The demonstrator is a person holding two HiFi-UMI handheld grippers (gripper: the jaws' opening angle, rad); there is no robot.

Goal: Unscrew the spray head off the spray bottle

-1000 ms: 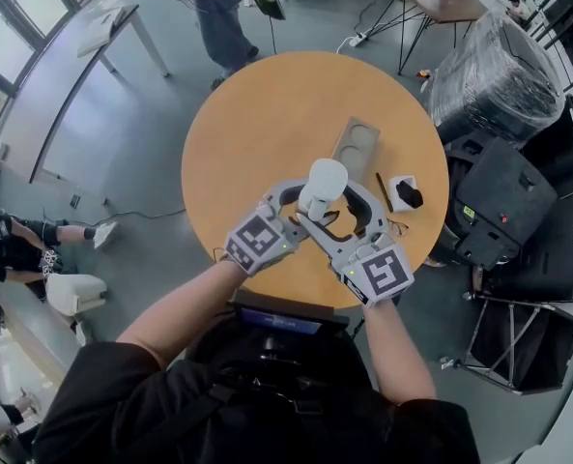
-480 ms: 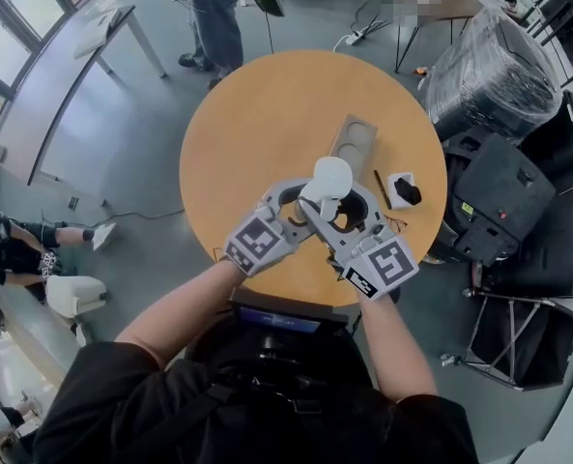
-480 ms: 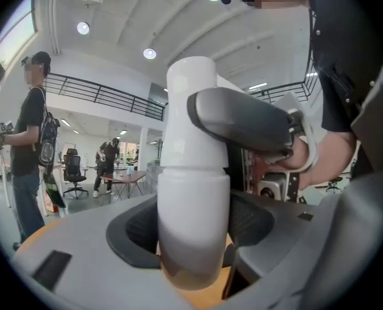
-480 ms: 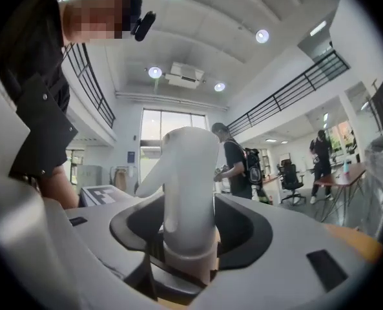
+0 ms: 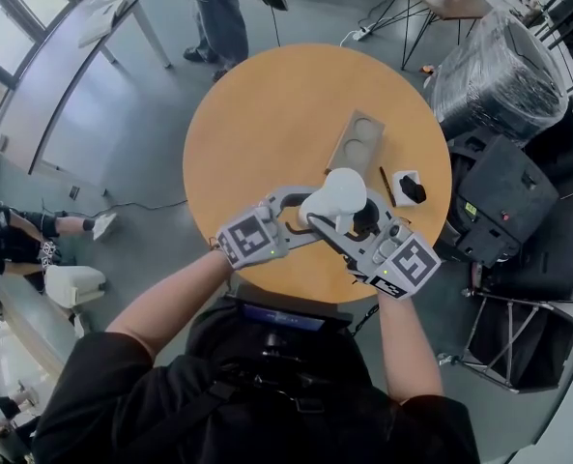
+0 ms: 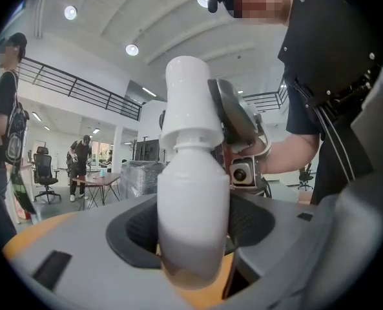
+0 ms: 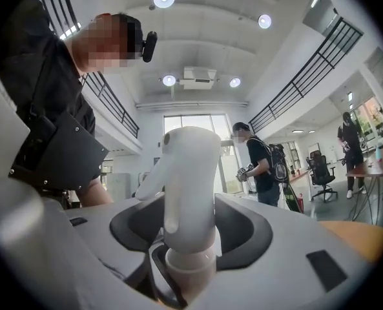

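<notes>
Moved since a second ago: the right tool point(image 5: 349, 217) has swung its marker cube rightward toward the near-right edge of the worktop point(image 5: 267, 114). The white top of the spray bottle point(image 5: 332, 197) has shifted right with it, and the right tool's jaws have just been closing with the spray head between them.

Item 1, spray bottle: white and opaque, over the near part of the round wooden worktop and held between both tools. Whether its base rests on the wood cannot be told.

Item 2, spray head point(image 7: 188, 173): white, nozzle pointing to the left in the right gripper view, seated on the bottle's neck.

Item 3, left tool point(image 5: 300, 203): reaches in from the left and is clamped on the bottle's body point(image 6: 191, 225), with the dark pads against both sides.

Item 4, right tool: reaches in from the near right and is clenched on the spray head, a dark pad against each side of it.

Item 5, brown tray point(image 5: 356, 143) with two round hollows: just beyond the bottle, toward the right-hand half of the worktop.

Item 6, thin dark stick point(image 5: 386, 188): lies right of the bottle, beside a small white box point(image 5: 408, 189) that holds something black, near the right edge.

Item 7, surroundings: a standing person point(image 5: 218, 17) on the floor past the far edge, and a plastic-wrapped bundle point(image 5: 499, 75) off to the right.
</notes>
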